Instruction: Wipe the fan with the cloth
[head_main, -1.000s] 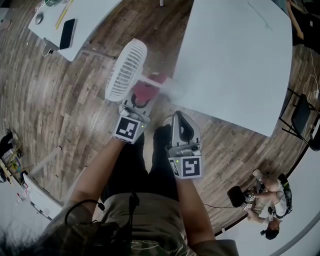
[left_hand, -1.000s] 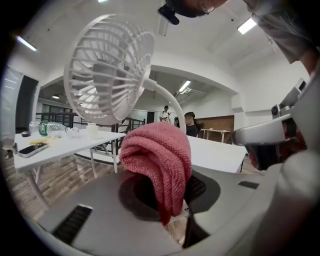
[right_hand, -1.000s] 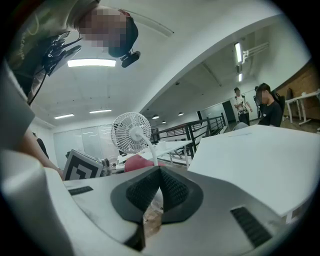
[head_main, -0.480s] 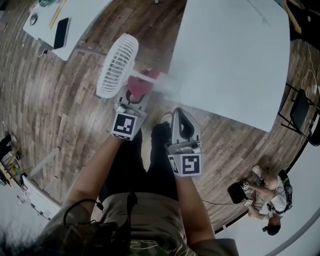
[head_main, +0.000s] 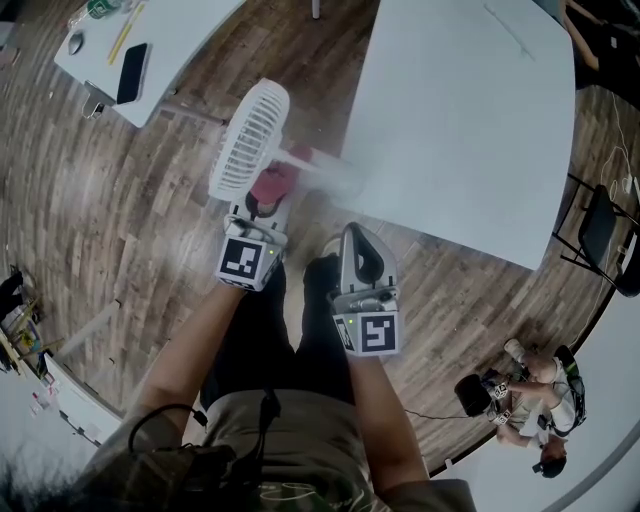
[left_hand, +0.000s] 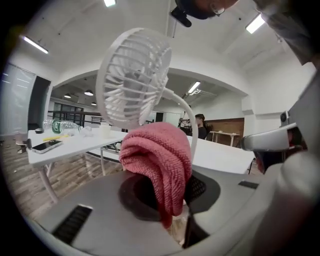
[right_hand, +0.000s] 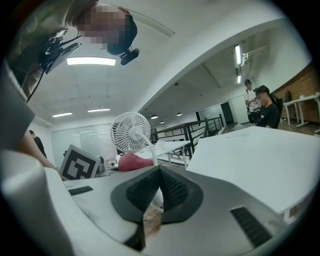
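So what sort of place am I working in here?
Probably an open-plan office or lab: big white tables, wood-plank floor, ceiling strip lights, and a seated person in the background.

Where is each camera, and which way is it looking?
Head view: on the person's head, looking steeply down at the fan, the white table, both forearms and the legs.
Left gripper view: on the left gripper, looking along its jaws, shut on the red cloth, facing the fan.
Right gripper view: on the right gripper, looking along its shut, empty jaws toward the fan; the left gripper's marker cube shows.
Shared: all three show the fan and the red cloth.
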